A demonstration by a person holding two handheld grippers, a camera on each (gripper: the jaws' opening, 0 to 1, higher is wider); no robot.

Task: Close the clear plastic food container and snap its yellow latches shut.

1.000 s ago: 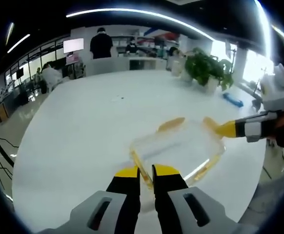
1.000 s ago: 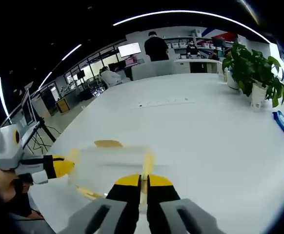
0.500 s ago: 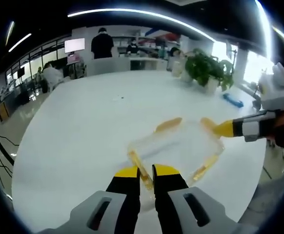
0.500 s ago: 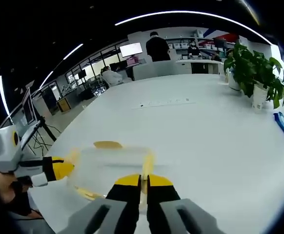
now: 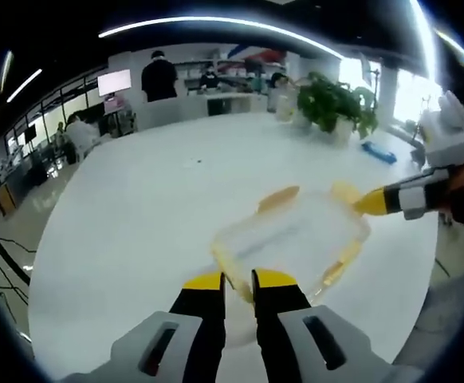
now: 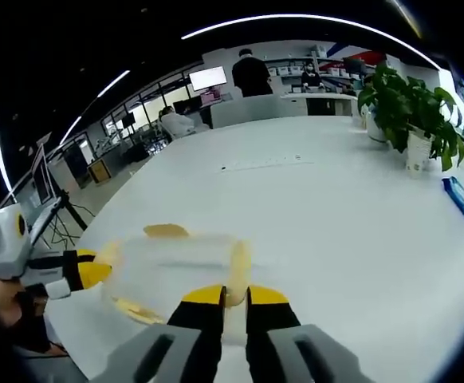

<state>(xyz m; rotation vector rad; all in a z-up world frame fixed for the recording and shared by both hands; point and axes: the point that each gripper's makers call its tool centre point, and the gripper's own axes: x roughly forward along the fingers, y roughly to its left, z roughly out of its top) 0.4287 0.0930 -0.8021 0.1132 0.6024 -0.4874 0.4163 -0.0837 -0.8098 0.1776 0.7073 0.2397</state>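
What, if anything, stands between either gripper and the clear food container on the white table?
Nothing visible: the left gripper and right gripper each already meet a yellow latch at the container.

Bright, even light falls from long ceiling strips (image 5: pixel 216 22) onto the white tabletop (image 5: pixel 136 215), which shows soft glare and faint shadows. Windows (image 5: pixel 399 88) blow out behind the plant (image 6: pixel 411 108). Fisheye curvature bends the tabletop's edges, and the clear container (image 6: pixel 172 259) looks blurred.
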